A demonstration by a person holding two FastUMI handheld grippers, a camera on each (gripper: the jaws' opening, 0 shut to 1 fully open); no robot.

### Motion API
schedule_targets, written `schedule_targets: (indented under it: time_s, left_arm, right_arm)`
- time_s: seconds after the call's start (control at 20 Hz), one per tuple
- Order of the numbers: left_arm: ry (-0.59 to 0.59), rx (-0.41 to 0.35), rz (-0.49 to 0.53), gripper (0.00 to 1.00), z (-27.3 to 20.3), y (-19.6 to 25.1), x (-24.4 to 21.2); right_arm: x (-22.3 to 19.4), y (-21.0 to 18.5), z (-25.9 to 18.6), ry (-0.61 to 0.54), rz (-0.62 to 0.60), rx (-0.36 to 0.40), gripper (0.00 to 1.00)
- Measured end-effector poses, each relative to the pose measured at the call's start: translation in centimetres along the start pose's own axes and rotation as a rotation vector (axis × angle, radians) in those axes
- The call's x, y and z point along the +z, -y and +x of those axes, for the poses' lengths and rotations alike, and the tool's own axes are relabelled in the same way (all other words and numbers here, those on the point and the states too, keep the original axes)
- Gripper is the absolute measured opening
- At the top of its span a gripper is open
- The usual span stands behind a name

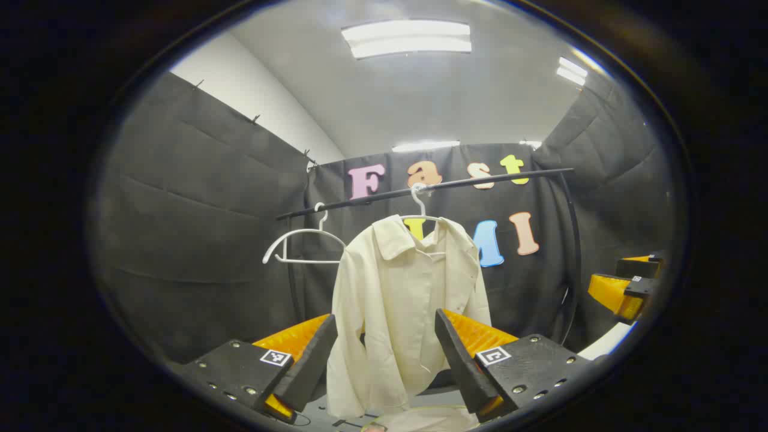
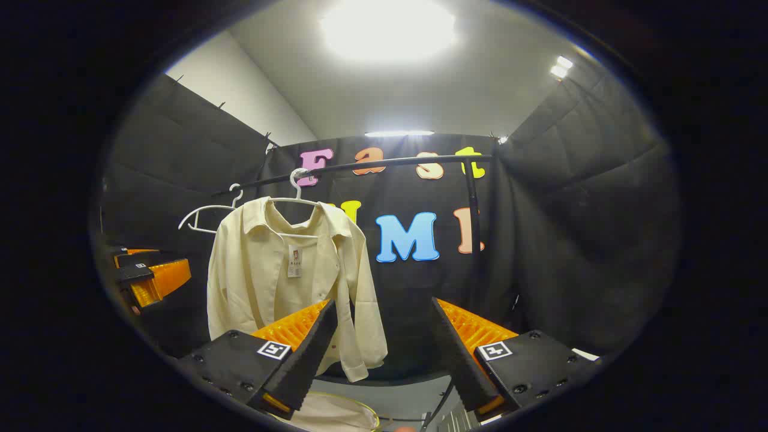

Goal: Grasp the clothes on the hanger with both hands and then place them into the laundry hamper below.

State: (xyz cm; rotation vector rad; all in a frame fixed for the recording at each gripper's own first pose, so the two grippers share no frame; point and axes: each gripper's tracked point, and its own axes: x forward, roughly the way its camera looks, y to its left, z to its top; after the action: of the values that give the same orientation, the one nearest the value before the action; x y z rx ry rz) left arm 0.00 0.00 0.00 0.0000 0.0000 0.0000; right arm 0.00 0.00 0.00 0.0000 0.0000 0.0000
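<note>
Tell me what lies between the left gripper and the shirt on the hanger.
Nothing: in the left gripper view, the open left gripper faces the shirt across bare space, not touching it.

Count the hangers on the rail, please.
2. One hanger carries the shirt near the middle of the rail. The other hanger hangs bare, beside it toward the left wall. No others visible; none seems hidden behind the shirt.

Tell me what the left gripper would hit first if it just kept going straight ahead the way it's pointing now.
Most likely the cream shirt on the hanger: it hangs between the open fingers of the left gripper in the left gripper view. Nothing appears in front of it, though depth is hard to judge.
</note>
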Motion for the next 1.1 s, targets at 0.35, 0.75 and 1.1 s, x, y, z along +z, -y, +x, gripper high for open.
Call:
schedule_targets:
  time_s: [0.35,0.75,1.1]
  left_arm:
    - [0.014,-0.005,0.01,0.95,0.0,-0.3,0.5]
    - [0.027,-0.019,0.019,0.96,-0.1,-0.6,0.7]
    - [0.034,-0.039,0.009,0.95,0.2,-1.0,0.4]
  right_arm:
    - [0.1,-0.3,0.0,0.002,-0.002,0.002,0.96]
    - [0.3,-1.5,0.1,0.009,-0.007,0.013,0.97]
    - [0.6,-2.4,0.4,0.014,-0.008,0.007,0.97]
